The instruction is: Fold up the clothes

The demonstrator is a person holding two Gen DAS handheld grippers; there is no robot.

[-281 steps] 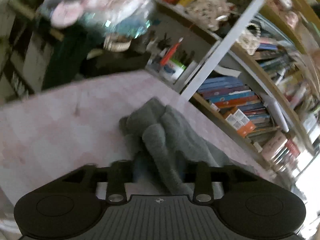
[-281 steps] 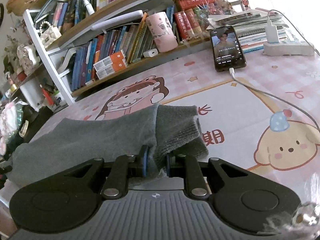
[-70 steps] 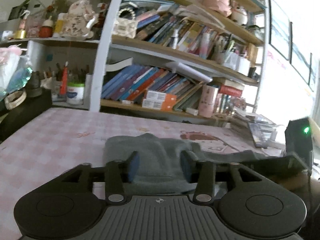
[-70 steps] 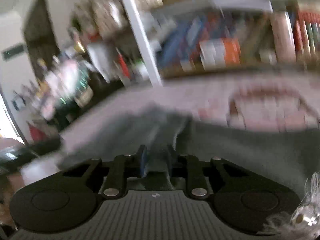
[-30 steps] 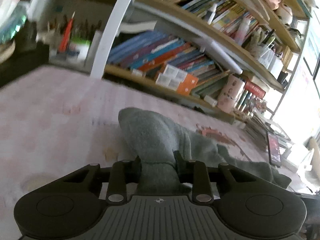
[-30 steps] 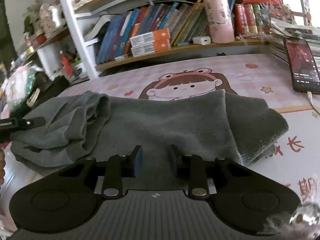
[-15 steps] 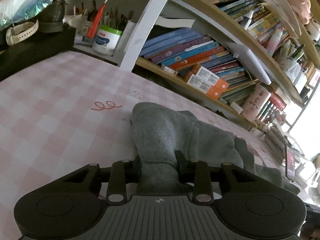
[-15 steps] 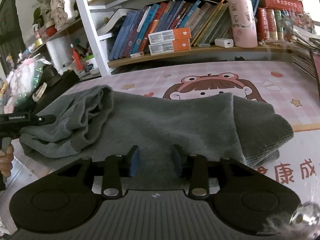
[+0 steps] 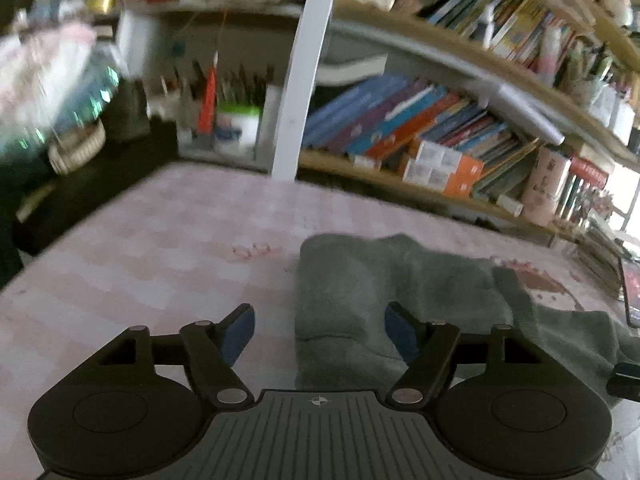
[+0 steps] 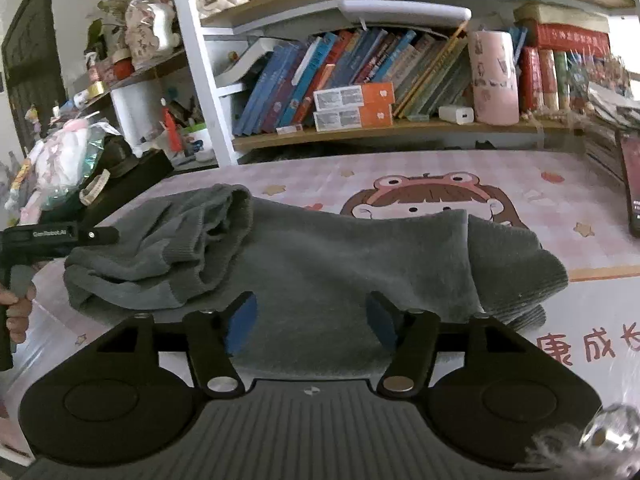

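The gray garment (image 10: 340,264) lies on the pink table (image 10: 560,184). Both the left gripper (image 9: 320,330) and the right gripper (image 10: 310,320) are opening, pads clear of the cloth.

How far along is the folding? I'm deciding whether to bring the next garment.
Done: the grey garment lies on the pink mat, its left end doubled over in a loose bunch. In hand: nothing; the left gripper and right gripper are opening off the cloth. Left: tidying that bunched end.
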